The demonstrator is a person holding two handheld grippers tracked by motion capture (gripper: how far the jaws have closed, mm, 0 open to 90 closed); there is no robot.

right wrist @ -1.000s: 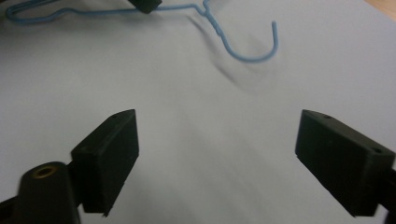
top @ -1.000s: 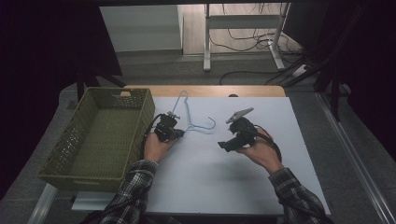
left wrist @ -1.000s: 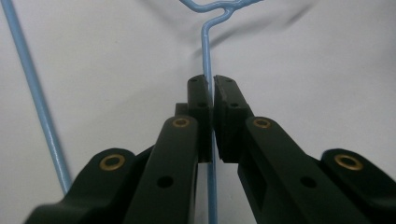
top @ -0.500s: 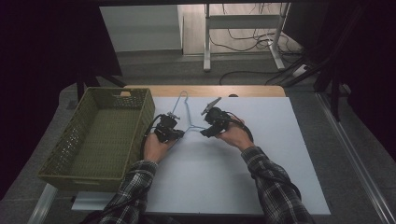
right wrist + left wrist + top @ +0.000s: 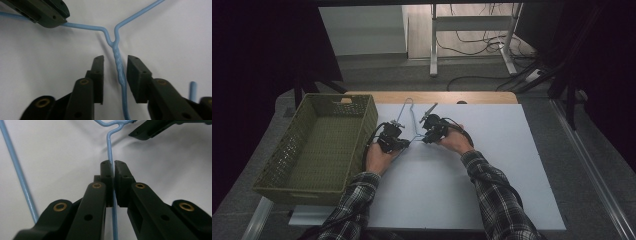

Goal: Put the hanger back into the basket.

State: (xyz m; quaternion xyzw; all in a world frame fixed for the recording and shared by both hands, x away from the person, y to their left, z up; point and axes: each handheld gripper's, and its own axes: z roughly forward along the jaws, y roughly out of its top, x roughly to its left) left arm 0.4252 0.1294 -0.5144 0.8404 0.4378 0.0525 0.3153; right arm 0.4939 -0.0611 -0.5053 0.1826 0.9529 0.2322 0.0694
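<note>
A: Where does the hanger lie?
B: Flat on the white table, near its far edge, a light-blue wire hanger lying between the two grippers, with its hook end toward the far side.

A: How does the left gripper stand?
B: Its jaws are closed tight on one wire arm of the hanger; in the left gripper view the wire runs straight between them.

A: And the right gripper?
B: Its jaws are parted, one on each side of the twisted neck, neither visibly touching it.

A: What does the basket contain?
B: Nothing visible. It is an olive-green mesh basket at the table's left, just beside the left hand.
</note>
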